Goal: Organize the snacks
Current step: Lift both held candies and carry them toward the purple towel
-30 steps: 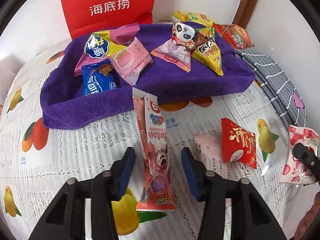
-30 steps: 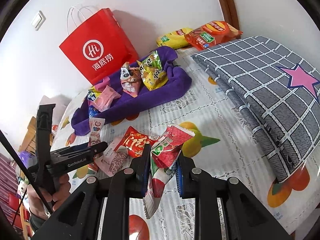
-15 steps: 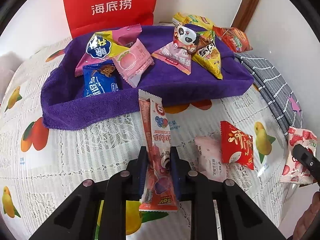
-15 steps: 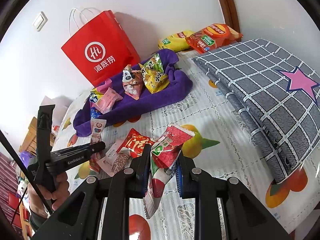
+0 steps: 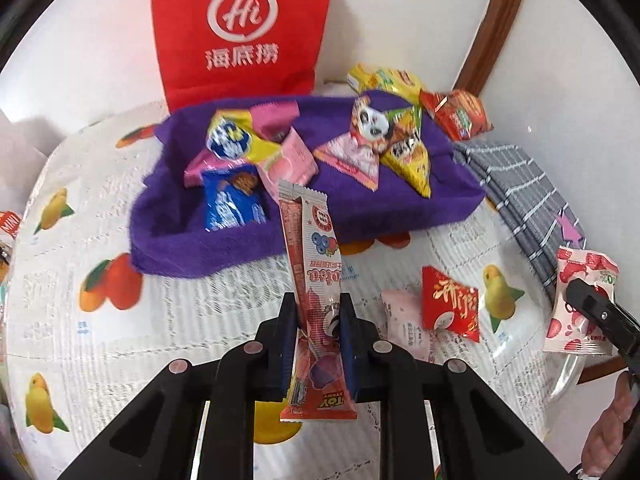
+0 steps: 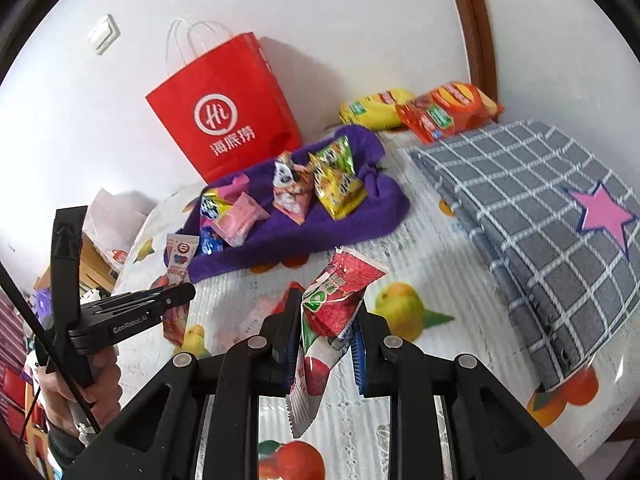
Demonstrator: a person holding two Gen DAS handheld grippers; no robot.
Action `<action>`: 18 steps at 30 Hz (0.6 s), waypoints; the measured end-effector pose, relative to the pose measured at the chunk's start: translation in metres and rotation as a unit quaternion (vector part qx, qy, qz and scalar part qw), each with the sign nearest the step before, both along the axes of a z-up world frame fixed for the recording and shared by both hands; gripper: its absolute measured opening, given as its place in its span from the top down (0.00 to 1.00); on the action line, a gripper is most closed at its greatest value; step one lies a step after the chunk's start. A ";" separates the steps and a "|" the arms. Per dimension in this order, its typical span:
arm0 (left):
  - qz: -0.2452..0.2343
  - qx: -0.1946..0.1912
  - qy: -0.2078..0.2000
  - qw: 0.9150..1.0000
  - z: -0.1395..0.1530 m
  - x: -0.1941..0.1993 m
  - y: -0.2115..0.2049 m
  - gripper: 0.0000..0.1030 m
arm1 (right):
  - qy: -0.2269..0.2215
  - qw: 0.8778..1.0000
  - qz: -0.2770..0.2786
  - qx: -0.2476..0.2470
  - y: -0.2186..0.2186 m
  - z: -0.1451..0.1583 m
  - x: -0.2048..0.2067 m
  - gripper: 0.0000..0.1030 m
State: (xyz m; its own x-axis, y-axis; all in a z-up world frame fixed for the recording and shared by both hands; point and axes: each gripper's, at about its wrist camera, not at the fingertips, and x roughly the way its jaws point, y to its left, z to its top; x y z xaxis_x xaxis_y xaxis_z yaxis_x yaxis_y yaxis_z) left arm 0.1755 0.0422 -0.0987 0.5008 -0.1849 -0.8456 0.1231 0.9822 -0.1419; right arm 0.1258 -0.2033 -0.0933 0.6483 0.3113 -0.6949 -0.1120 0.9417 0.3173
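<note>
I had the left gripper (image 5: 316, 340) with its jaws pinching a long red stick pack (image 5: 310, 264), which stood up between them, its top end in front of the purple towel tray (image 5: 360, 208). The right gripper (image 6: 326, 344) had its jaws clamped on a red-and-white strawberry packet (image 6: 340, 300), its serrated lower end hanging below the jaws over the surface (image 6: 420, 360), which wore a white lace cloth printed with fruit.

The tray sat further back, in front of a red paper bag (image 6: 228, 112) against the wall. Inside it I could see a blue packet (image 5: 234, 202), a pink one (image 5: 292, 160), a panda-face packet (image 5: 370, 124) and a yellow triangular one (image 5: 412, 156).

Two snacks lay loose on the surface, well apart from the tray: a small red packet (image 5: 450, 308) and, just beside it, a pale pink one (image 5: 404, 324). A grey checked cloth (image 6: 540, 220) with a pink star lay folded to the right.
</note>
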 end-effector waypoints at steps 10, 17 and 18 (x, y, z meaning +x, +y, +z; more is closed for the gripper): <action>0.020 -0.010 -0.035 0.999 0.040 0.003 0.016 0.82 | -0.041 0.999 0.020 -0.016 0.019 0.043 0.016 0.78; 0.029 -0.011 -0.047 0.998 0.060 0.007 0.025 0.82 | -0.062 0.997 0.032 -0.023 0.033 0.068 0.031 0.78; 0.031 -0.011 -0.048 0.998 0.062 0.009 0.026 0.82 | -0.064 0.997 0.033 -0.023 0.035 0.069 0.032 0.78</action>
